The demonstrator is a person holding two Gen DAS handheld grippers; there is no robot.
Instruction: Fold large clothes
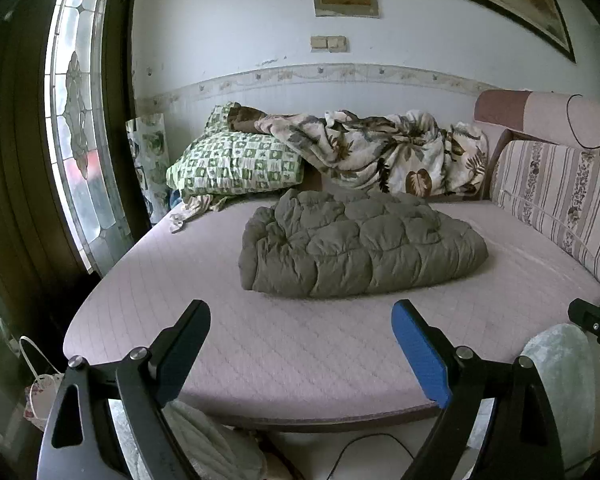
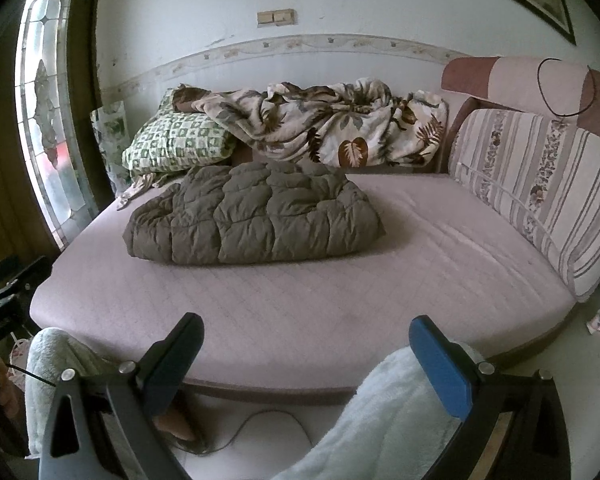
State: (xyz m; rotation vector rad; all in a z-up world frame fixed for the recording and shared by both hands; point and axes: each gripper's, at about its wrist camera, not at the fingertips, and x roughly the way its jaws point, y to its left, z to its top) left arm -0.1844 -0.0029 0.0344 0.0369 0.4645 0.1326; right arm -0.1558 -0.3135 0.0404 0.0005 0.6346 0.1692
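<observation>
Stained-glass window panel point(image 1: 78, 120) stands at far left; beside it lies a green-and-white checked pillow point(image 1: 236, 166). Mid-bed, the bundled olive-grey quilted puffer garment point(image 1: 356, 244) rests on the pale pink quilted mattress point(image 1: 260, 344). Left gripper point(image 1: 300, 344) and right gripper point(image 2: 306, 360) hover spread wide, empty, near the mattress's front edge.

One olive padded coat point(image 1: 360, 248), one leaf-print blanket point(image 1: 384, 152), perhaps two green-checked pillows point(image 1: 236, 168), one striped cushion point(image 1: 560, 196).
</observation>
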